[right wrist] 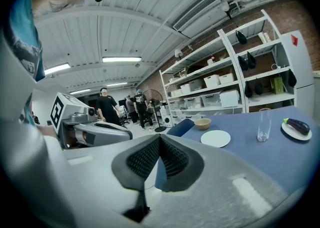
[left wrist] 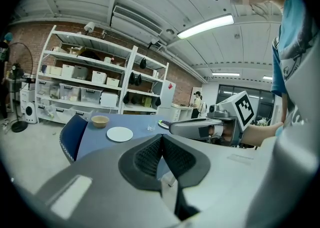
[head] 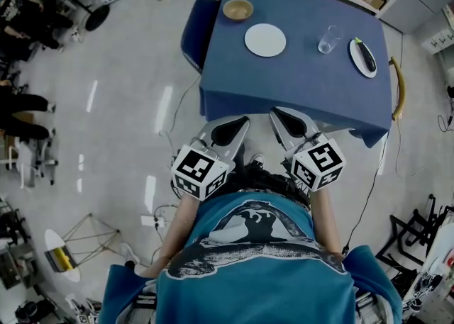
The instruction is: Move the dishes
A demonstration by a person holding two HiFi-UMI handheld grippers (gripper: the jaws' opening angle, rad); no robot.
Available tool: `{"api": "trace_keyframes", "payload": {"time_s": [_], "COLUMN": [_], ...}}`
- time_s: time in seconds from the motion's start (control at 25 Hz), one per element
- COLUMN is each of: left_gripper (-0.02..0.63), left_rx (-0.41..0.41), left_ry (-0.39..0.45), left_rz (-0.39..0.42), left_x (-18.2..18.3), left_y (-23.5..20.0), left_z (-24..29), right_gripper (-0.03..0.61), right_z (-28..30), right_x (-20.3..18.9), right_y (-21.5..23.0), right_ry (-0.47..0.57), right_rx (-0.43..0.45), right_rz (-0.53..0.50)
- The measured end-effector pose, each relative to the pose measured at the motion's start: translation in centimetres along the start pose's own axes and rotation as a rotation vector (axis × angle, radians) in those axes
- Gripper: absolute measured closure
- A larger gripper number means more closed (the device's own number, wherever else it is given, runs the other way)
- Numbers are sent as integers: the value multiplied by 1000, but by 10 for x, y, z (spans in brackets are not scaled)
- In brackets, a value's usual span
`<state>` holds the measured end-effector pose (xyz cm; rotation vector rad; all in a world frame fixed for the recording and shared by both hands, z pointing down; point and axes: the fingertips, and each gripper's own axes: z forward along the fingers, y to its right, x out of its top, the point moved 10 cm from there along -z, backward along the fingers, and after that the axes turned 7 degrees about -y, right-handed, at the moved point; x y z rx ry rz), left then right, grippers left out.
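Note:
On the blue table (head: 298,81) stand a wooden bowl (head: 237,9), a white plate (head: 265,40), a clear glass (head: 328,39) and a white dish holding an eggplant (head: 362,57). Both grippers are held close to the person's body, short of the table's near edge and apart from every dish. The left gripper (head: 243,122) is shut with nothing in it, and so is the right gripper (head: 277,114). Past the shut jaws in the left gripper view (left wrist: 161,137) lie the bowl (left wrist: 100,120) and plate (left wrist: 120,133). The right gripper view (right wrist: 159,137) shows the plate (right wrist: 215,138), glass (right wrist: 263,124) and eggplant dish (right wrist: 296,128).
A blue chair (head: 195,28) is tucked at the table's left side. A curved wooden piece (head: 399,88) hangs by the table's right edge. Shelving (left wrist: 80,87) with boxes lines the wall beyond. People (right wrist: 106,106) stand further off. Cables trail on the floor (head: 167,213).

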<state>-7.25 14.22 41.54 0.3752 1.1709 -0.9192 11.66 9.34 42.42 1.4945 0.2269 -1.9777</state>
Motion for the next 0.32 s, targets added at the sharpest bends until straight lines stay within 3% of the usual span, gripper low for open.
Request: {"api": "trace_keyframes", "payload": {"time_s": [0.32], "left_gripper": [595], "left_rx": [-8], "left_ry": [3], "left_rz": [11], "left_x": [2], "left_y": [-1], "left_z": [-1], "right_gripper": [578], "right_z": [4], "right_x": [3], "right_y": [-2], "right_ry": [-12], "right_rx": [2], "right_rz": [-8]}}
